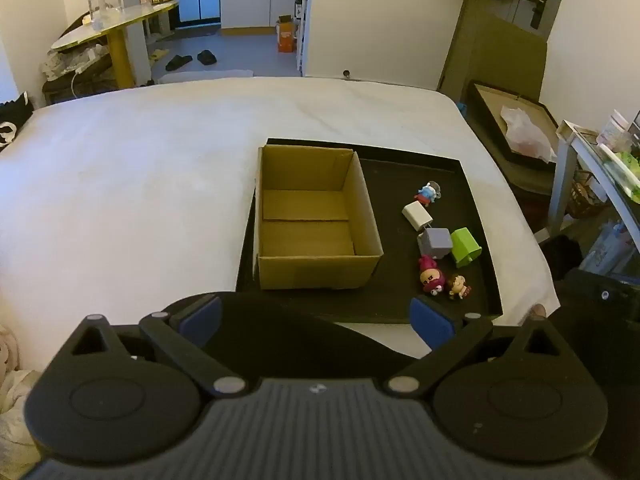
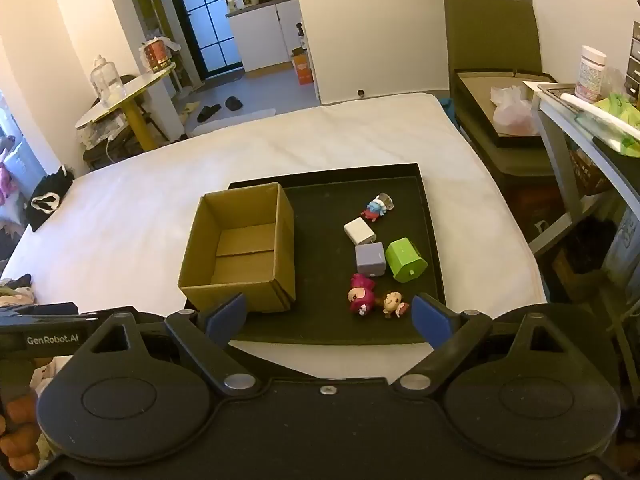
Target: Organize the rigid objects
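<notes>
A black tray [image 1: 476,280] [image 2: 424,200] lies on a white bed. On its left stands an open, empty cardboard box [image 1: 316,216] [image 2: 244,248]. To its right lie a blue figurine [image 1: 428,193] [image 2: 376,206], a white block [image 1: 417,216] [image 2: 359,231], a grey cube [image 1: 437,242] [image 2: 371,259], a green block [image 1: 465,246] [image 2: 406,260], a pink figurine [image 1: 431,276] [image 2: 361,298] and a small brown-haired figurine [image 1: 459,286] [image 2: 394,304]. My left gripper [image 1: 316,322] is open and empty, near the tray's front edge. My right gripper [image 2: 330,318] is open and empty, just short of the two front figurines.
The white bed [image 1: 140,184] [image 2: 132,208] spreads left and far. A round table [image 1: 116,28] [image 2: 128,92] stands at the back left. A flat box holding a plastic bag [image 1: 520,128] [image 2: 508,116] and a cluttered shelf [image 2: 592,96] stand to the right.
</notes>
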The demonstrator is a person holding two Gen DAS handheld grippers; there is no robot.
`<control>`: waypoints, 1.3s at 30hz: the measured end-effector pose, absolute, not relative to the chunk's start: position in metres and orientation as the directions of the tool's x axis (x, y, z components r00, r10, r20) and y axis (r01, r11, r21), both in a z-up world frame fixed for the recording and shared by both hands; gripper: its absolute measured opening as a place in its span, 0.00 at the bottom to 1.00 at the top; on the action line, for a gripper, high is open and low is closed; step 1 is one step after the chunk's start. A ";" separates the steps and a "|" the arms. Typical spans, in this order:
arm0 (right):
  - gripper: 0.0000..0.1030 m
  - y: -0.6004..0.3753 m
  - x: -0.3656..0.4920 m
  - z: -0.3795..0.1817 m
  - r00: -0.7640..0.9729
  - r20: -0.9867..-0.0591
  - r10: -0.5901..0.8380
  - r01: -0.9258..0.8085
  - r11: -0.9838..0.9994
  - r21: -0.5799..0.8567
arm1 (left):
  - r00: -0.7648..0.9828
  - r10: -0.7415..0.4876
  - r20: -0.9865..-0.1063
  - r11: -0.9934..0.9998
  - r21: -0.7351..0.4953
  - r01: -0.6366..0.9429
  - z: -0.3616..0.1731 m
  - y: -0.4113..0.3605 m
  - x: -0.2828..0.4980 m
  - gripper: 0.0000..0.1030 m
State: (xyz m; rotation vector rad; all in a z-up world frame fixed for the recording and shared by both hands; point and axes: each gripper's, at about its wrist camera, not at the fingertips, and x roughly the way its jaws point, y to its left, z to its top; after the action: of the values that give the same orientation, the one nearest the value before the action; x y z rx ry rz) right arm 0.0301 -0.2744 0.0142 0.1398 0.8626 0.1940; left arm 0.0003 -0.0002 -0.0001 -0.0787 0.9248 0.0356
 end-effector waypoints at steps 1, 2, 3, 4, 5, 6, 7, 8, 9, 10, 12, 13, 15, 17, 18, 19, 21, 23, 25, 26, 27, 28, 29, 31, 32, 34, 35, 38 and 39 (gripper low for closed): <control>0.87 -0.275 0.030 0.014 0.635 -0.739 0.226 -0.113 0.973 0.201 | 0.601 -0.001 -0.800 0.997 -0.051 -0.066 0.000 -0.001 0.000 0.97; 0.87 -0.275 0.030 0.014 0.635 -0.739 0.224 -0.112 0.974 0.199 | 0.602 0.003 -0.798 0.997 -0.048 -0.068 0.001 -0.001 0.000 0.97; 0.87 -0.275 0.030 0.013 0.636 -0.738 0.224 -0.112 0.974 0.199 | 0.604 0.007 -0.797 0.997 -0.044 -0.070 0.001 -0.002 -0.001 0.97; 0.87 -0.277 0.030 0.013 0.636 -0.732 0.245 -0.114 0.968 0.225 | 0.605 0.010 -0.796 0.997 -0.041 -0.070 0.002 -0.004 -0.002 0.97; 0.87 -0.278 0.031 0.013 0.637 -0.731 0.245 -0.115 0.968 0.224 | 0.607 0.002 -0.795 0.997 -0.047 -0.065 0.003 -0.003 -0.003 0.97; 0.86 -0.279 0.031 0.013 0.637 -0.731 0.245 -0.116 0.968 0.224 | 0.595 0.005 -0.804 0.997 -0.040 -0.063 0.001 -0.006 0.000 0.97; 0.86 -0.280 0.031 0.013 0.638 -0.730 0.245 -0.116 0.968 0.223 | 0.596 0.005 -0.803 0.997 -0.041 -0.063 0.001 -0.008 0.000 0.97; 0.86 -0.276 0.028 0.013 0.638 -0.730 0.244 -0.118 0.968 0.220 | 0.598 0.001 -0.801 0.997 -0.046 -0.063 0.002 -0.008 -0.002 0.97; 0.86 -0.274 0.029 0.014 0.638 -0.736 0.228 -0.116 0.973 0.201 | 0.604 -0.016 -0.797 0.996 -0.066 -0.062 0.004 -0.002 -0.008 0.97; 0.86 -0.274 0.029 0.015 0.638 -0.737 0.226 -0.113 0.973 0.200 | 0.595 -0.027 -0.803 0.995 -0.078 -0.061 0.005 -0.001 -0.003 0.97; 0.86 -0.279 0.028 0.016 0.640 -0.734 0.225 -0.108 0.973 0.203 | 0.592 -0.044 -0.805 0.995 -0.087 -0.044 0.000 0.000 0.000 0.97; 0.86 -0.280 0.027 0.017 0.642 -0.733 0.225 -0.106 0.973 0.206 | 0.594 -0.043 -0.804 0.996 -0.084 -0.041 0.001 -0.001 0.000 0.97; 0.86 -0.280 0.028 0.019 0.641 -0.735 0.222 -0.104 0.973 0.204 | 0.593 -0.043 -0.804 0.996 -0.083 -0.041 0.002 -0.002 0.000 0.97; 0.86 -0.279 0.028 0.018 0.639 -0.737 0.220 -0.103 0.974 0.202 | 0.588 -0.054 -0.807 0.994 -0.101 -0.048 0.001 0.000 0.001 0.97; 0.86 -0.277 0.029 0.016 0.636 -0.740 0.218 -0.100 0.974 0.201 | 0.588 -0.059 -0.807 0.993 -0.110 -0.051 0.002 0.001 0.001 0.97; 0.86 -0.277 0.029 0.015 0.635 -0.741 0.218 -0.100 0.974 0.201 | 0.589 -0.061 -0.806 0.992 -0.112 -0.051 0.002 0.001 0.002 0.97; 0.86 -0.276 0.030 0.013 0.632 -0.744 0.217 -0.099 0.975 0.200 | 0.591 -0.053 -0.805 0.993 -0.103 -0.051 0.002 0.000 0.002 0.97; 0.86 -0.277 0.032 0.012 0.631 -0.743 0.221 -0.097 0.974 0.207 | 0.594 -0.051 -0.803 0.993 -0.102 -0.053 0.003 0.000 0.001 0.97; 0.86 -0.277 0.032 0.012 0.634 -0.740 0.227 -0.102 0.972 0.210 | 0.597 -0.054 -0.800 0.993 -0.106 -0.054 0.004 0.000 0.000 0.96; 0.86 -0.277 0.032 0.012 0.636 -0.737 0.228 -0.105 0.972 0.210 | 0.599 -0.053 -0.799 0.993 -0.106 -0.053 0.005 -0.001 0.000 0.96; 0.86 -0.277 0.031 0.013 0.638 -0.736 0.229 -0.106 0.972 0.210 | 0.602 -0.053 -0.797 0.993 -0.106 -0.052 0.005 -0.001 0.000 0.96; 0.86 -0.277 0.031 0.013 0.638 -0.735 0.230 -0.109 0.972 0.210 | 0.603 -0.054 -0.796 0.993 -0.107 -0.051 0.005 -0.001 0.000 0.96; 0.86 -0.277 0.030 0.012 0.638 -0.735 0.231 -0.109 0.972 0.210 | 0.605 -0.057 -0.794 0.993 -0.110 -0.051 0.006 -0.001 -0.001 0.95; 0.86 -0.277 0.030 0.012 0.640 -0.733 0.230 -0.109 0.972 0.210 | 0.607 -0.058 -0.792 0.993 -0.111 -0.051 0.007 0.000 -0.001 0.95; 0.86 -0.277 0.029 0.012 0.643 -0.731 0.229 -0.108 0.972 0.210 | 0.612 -0.059 -0.789 0.993 -0.111 -0.047 0.007 -0.001 -0.001 0.95; 0.86 -0.278 0.028 0.011 0.645 -0.728 0.233 -0.111 0.971 0.212 | 0.609 -0.057 -0.791 0.992 -0.111 -0.051 0.005 0.000 0.000 0.95; 0.86 -0.278 0.028 0.009 0.642 -0.731 0.231 -0.110 0.971 0.210 | 0.608 -0.060 -0.792 0.992 -0.114 -0.051 0.005 0.000 0.002 0.95; 0.86 -0.279 0.030 0.007 0.635 -0.738 0.229 -0.104 0.972 0.213 | 0.617 -0.064 -0.785 0.992 -0.117 -0.045 0.005 0.000 0.000 0.95; 0.86 -0.279 0.030 0.007 0.636 -0.736 0.232 -0.104 0.971 0.216 | 0.619 -0.067 -0.783 0.992 -0.119 -0.044 0.005 0.000 -0.001 0.95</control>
State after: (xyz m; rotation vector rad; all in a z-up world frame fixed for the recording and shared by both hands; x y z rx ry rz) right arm 0.0302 -0.2794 0.0069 0.1585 0.8617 0.1929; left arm -0.0006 0.0001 0.0052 -0.1312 0.9043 -0.0131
